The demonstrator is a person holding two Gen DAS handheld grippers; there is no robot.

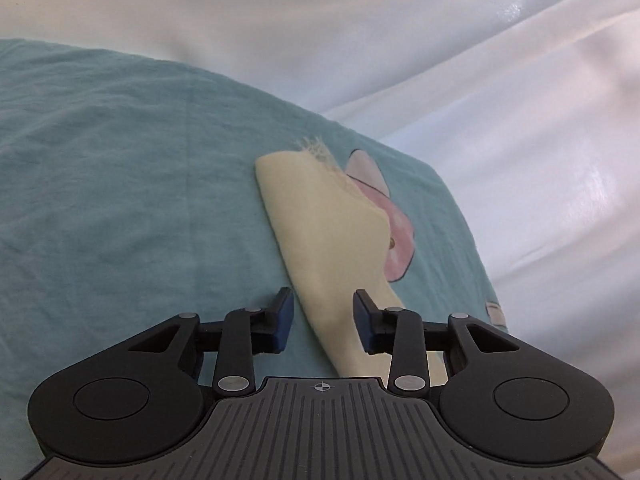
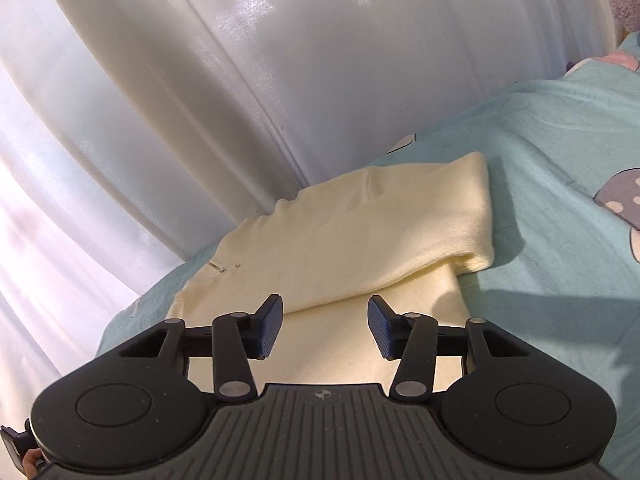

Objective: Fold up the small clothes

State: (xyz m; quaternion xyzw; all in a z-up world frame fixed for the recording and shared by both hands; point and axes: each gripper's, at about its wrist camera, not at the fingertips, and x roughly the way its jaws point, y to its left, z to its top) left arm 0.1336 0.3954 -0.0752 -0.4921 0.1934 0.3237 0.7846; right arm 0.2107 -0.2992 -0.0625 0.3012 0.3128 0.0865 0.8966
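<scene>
Hovering low over teal bedsheet (image 1: 120,200), both grippers partly open, holding nothing. Left gripper (image 1: 323,320) straddling the near tip of the folded cream cloth (image 1: 320,232), pads not pressing it. Right gripper (image 2: 325,326) poised over the same cloth (image 2: 360,232), near the sheet's edge. Beyond, white curtain (image 1: 440,40).

- The folded cloth (image 1: 324,236) lies on the bedsheet (image 1: 120,200), near its right edge.
- The curtain (image 1: 440,40) hangs beyond the sheet's far edge.
- Both grippers' open fingers sit over the cloth's near end.
</scene>
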